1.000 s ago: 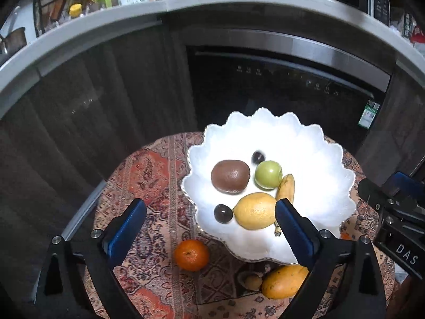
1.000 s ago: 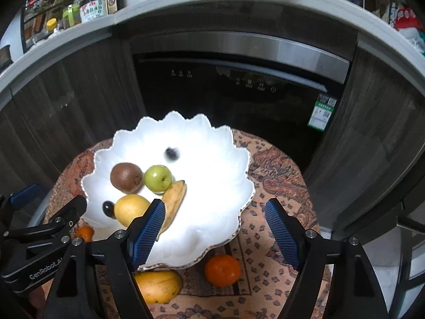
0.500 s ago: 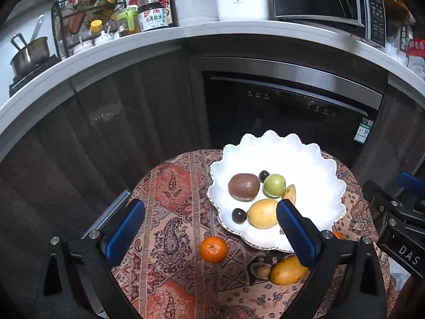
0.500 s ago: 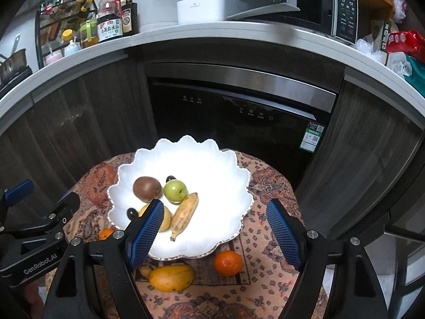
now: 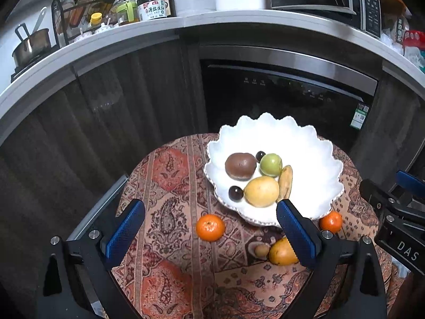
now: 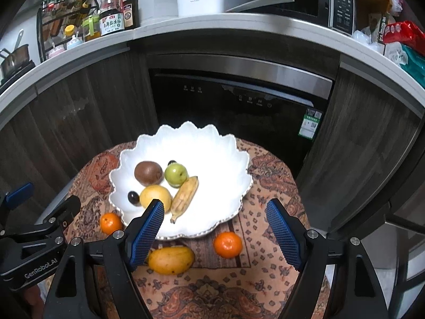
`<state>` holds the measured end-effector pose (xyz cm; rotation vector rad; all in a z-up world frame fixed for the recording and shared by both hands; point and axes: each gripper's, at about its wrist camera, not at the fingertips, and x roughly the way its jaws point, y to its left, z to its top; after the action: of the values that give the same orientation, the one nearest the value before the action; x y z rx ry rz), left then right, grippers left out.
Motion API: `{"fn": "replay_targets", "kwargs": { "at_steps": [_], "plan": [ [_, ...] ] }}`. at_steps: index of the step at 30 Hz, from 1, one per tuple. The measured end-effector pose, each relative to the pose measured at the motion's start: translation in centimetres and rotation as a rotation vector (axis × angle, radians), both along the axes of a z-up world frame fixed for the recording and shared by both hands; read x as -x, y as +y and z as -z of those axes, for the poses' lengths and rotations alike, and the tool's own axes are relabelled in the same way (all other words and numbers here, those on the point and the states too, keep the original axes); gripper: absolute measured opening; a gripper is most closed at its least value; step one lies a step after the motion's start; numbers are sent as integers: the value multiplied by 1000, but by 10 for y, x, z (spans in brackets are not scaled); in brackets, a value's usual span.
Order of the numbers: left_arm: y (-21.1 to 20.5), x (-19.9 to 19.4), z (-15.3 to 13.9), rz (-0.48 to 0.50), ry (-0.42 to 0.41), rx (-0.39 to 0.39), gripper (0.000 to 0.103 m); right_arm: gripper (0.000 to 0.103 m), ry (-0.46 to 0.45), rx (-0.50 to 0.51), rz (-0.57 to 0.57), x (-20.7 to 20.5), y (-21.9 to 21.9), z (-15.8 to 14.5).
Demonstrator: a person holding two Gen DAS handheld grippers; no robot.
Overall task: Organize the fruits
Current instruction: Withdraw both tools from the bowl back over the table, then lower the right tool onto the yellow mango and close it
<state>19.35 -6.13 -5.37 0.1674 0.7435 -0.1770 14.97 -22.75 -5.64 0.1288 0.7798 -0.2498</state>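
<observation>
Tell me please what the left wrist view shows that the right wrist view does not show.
Only the left wrist view shows a small tan fruit beside the mango.
Only the right wrist view shows the red and green packets at the counter's right end clearly.
Both share the white scalloped bowl with the kiwi, green apple, lemon and banana, two oranges on the cloth, and both open grippers, left and right.

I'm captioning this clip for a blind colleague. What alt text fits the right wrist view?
The open right gripper hovers above a white scalloped plate holding a kiwi, green apple, lemon, banana and two dark grapes. A mango and two tangerines lie on the patterned tablecloth beside the plate. The left gripper shows at the left edge.
</observation>
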Motion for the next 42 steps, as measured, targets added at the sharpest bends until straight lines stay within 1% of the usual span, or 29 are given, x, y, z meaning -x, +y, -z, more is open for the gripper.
{"fn": "replay_targets", "kwargs": {
  "at_steps": [8, 13, 16, 20, 26, 30, 42],
  "plan": [
    [17, 10, 28, -23, 40, -21, 101, 80, 56, -22, -33, 3, 14, 31],
    [33, 14, 49, -51, 73, -29, 101, 80, 93, -29, -84, 1, 31, 54],
    [41, 16, 62, -91, 89, -33, 101, 80, 127, -42, -123, -2, 40, 71],
    [48, 19, 79, -130, 125, -15, 101, 80, 165, -51, -172, -7, 49, 93],
    [49, 18, 103, -147, 179, -30, 101, 80, 222, -52, -220, -16, 56, 117],
    [52, 15, 111, -159, 193, -33, 101, 84, 241, -46, -221, -23, 57, 127],
    [56, 4, 127, -178, 230, -32, 101, 84, 278, -50, -236, -41, 62, 148]
  ]
}}
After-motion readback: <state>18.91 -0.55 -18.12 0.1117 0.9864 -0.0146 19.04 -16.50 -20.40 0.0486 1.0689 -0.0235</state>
